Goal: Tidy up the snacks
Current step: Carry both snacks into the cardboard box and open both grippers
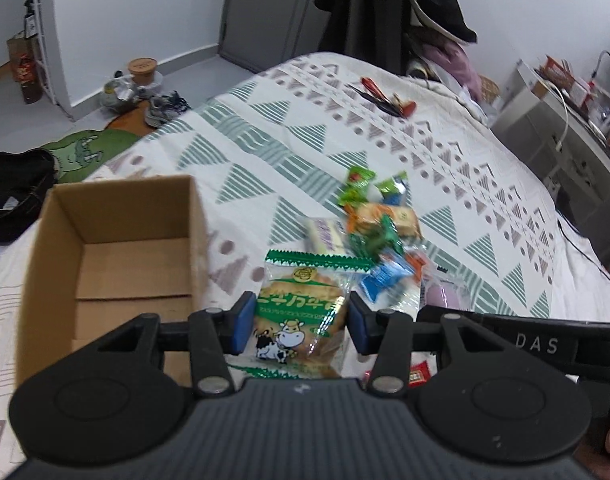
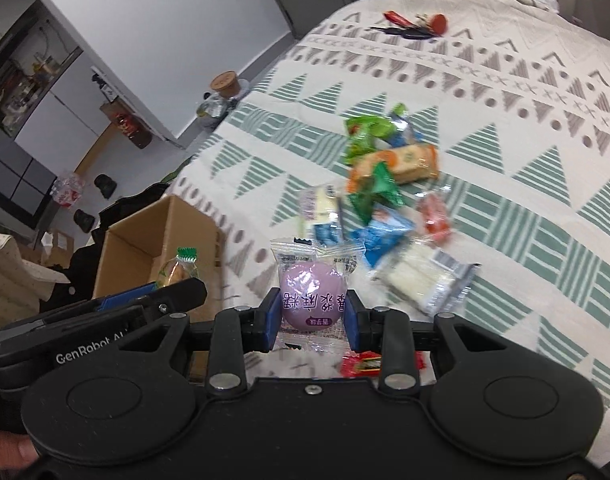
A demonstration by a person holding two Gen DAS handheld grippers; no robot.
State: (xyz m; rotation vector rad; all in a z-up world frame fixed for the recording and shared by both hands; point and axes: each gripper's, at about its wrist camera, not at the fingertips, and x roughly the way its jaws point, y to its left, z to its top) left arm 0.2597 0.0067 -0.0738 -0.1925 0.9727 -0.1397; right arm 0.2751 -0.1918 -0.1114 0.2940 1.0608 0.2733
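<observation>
My left gripper (image 1: 301, 322) is shut on a green cow-print biscuit packet (image 1: 301, 312), held just right of an open, empty cardboard box (image 1: 117, 264). My right gripper (image 2: 312, 314) is shut on a clear packet with a purple round bun (image 2: 312, 300), held above the bedspread to the right of the left gripper (image 2: 145, 300). The biscuit packet (image 2: 177, 270) shows beside the box (image 2: 145, 240) in the right wrist view. A pile of several loose snack packets (image 1: 377, 220) lies on the bed beyond both grippers, and shows in the right wrist view (image 2: 389, 184).
The patterned bedspread (image 1: 265, 140) carries red-handled tools (image 1: 389, 98) at its far end. A white wrapped snack (image 2: 425, 280) and a red packet (image 2: 363, 364) lie near my right gripper. Shoes and a jar (image 1: 145, 80) sit on the floor at left; a shelf (image 1: 553, 120) stands right.
</observation>
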